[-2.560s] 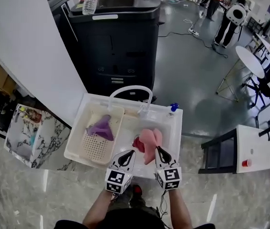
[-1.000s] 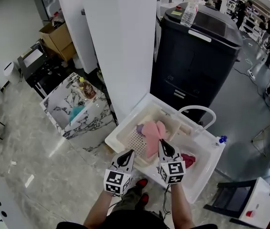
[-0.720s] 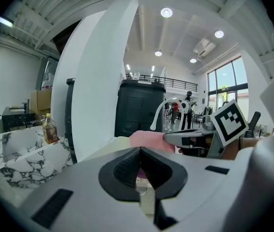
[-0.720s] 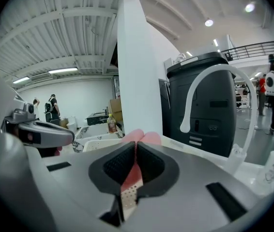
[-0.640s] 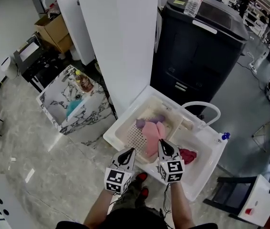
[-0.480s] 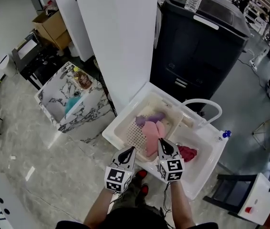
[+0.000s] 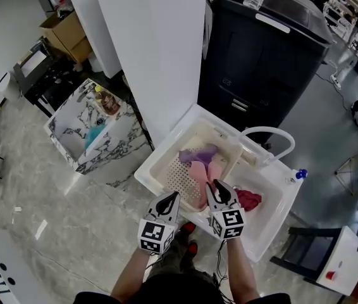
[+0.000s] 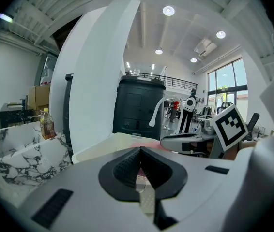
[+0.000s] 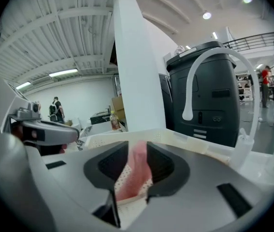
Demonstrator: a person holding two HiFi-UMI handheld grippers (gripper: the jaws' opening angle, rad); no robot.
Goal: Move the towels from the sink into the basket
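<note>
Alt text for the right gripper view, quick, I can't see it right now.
A pink towel sits between the right gripper's jaws, which have just been opening, above the perforated cream basket. Behind rise a white arched faucet, a black cabinet and a white pillar.

A: What sort of place is this?
B: A big open lab hall — polished floor (image 7: pixel 27 233), broad white column (image 7: pixel 160 56), cardboard boxes (image 7: pixel 71 31), recessed lights (image 8: pixel 168 11) high overhead, tall windows (image 8: pixel 226 87).
</note>
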